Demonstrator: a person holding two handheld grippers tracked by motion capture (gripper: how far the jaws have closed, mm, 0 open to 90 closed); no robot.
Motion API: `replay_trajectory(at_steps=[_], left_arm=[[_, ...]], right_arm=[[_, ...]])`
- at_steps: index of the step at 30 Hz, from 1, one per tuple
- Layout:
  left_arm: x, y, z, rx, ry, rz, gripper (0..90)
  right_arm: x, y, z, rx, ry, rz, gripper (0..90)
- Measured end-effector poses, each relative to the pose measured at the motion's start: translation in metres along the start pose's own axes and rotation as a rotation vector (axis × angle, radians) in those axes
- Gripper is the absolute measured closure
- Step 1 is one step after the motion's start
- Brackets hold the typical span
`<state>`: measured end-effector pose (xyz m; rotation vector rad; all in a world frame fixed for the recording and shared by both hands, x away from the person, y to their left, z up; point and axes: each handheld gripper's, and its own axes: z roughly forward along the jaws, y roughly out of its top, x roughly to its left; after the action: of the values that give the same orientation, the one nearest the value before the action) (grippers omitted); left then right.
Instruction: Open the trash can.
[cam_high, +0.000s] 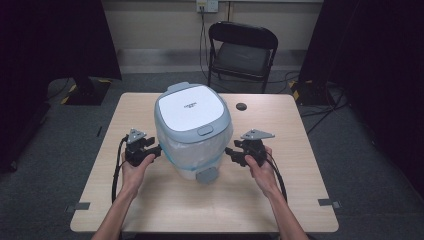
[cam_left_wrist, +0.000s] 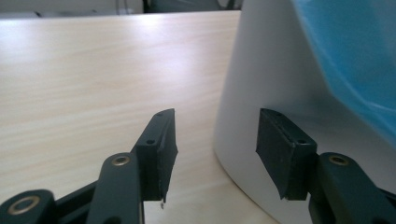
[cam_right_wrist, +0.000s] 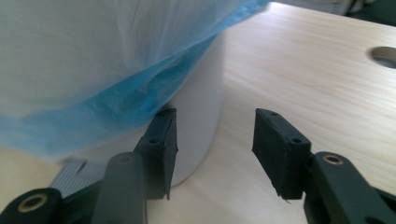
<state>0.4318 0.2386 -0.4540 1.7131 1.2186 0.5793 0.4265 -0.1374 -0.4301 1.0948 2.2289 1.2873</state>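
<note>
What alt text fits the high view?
A white bin with a blue liner stands on a table, lid shut. A person's hands hold the left tool and right tool at its two sides, jaws part open. A chair stands behind.

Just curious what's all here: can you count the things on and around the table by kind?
Pedal bins with a blue liner bag: 1, the bin
Hand-held grippers: 2, left gripper, right gripper
Tables: 1, the table
Folding chairs: 1, the chair
Total: 5
</note>
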Motion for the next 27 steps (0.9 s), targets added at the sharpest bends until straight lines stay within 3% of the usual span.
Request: replay_trajectory(at_steps=[1,2,3,4,6,8,9,10,11,12,15,17,23,24,27], left_arm=[[0.002,0.000,0.001,-0.006,-0.001,-0.005,50.5],[0.006,0.000,0.002,-0.006,-0.004,-0.001,50.5],[0.009,0.001,0.003,0.003,-0.020,-0.004,48.2],[0.011,0.002,0.004,0.006,-0.032,-0.007,45.7],[0.010,0.002,0.002,0.018,-0.025,0.038,45.6],[0.009,0.002,0.000,0.025,-0.028,0.026,45.1],[0.008,0.002,-0.002,0.024,-0.027,0.032,44.1],[0.007,0.002,-0.003,0.023,-0.021,0.053,43.8],[0.005,0.002,-0.003,0.024,-0.014,0.070,43.8],[0.005,0.002,-0.004,0.030,-0.009,0.081,44.4],[0.005,0.002,-0.004,0.029,-0.023,0.063,44.9],[0.005,0.002,-0.003,0.025,-0.025,0.071,46.1],[0.006,0.002,0.003,0.011,-0.054,0.043,54.9],[0.006,0.003,0.005,0.010,-0.057,0.046,57.2],[0.004,0.007,0.009,0.016,-0.057,0.066,59.3]], right_arm=[[0.005,-0.001,0.000,0.013,0.063,-0.021,36.0],[0.005,-0.001,0.000,0.013,0.063,-0.021,36.0],[0.007,-0.001,-0.001,0.017,0.113,-0.032,25.9],[0.008,0.000,0.000,0.011,0.159,-0.032,23.0],[0.006,0.002,0.005,0.025,0.139,-0.040,11.8],[-0.002,0.001,0.009,0.054,0.115,-0.033,18.2],[-0.007,0.000,0.009,0.062,0.002,-0.031,40.8],[-0.010,-0.001,0.009,0.069,-0.049,-0.035,40.7],[-0.015,-0.001,0.008,0.063,-0.048,-0.021,24.9],[-0.020,-0.001,0.007,0.055,-0.038,-0.004,21.8],[-0.027,0.006,0.011,0.022,-0.123,0.000,27.5],[-0.030,0.012,0.018,0.015,-0.111,0.020,26.4],[-0.027,0.031,0.034,-0.032,-0.062,0.031,26.2],[-0.029,0.033,0.037,-0.047,-0.029,0.069,29.1],[-0.025,0.034,0.037,-0.051,-0.043,0.047,35.9]])
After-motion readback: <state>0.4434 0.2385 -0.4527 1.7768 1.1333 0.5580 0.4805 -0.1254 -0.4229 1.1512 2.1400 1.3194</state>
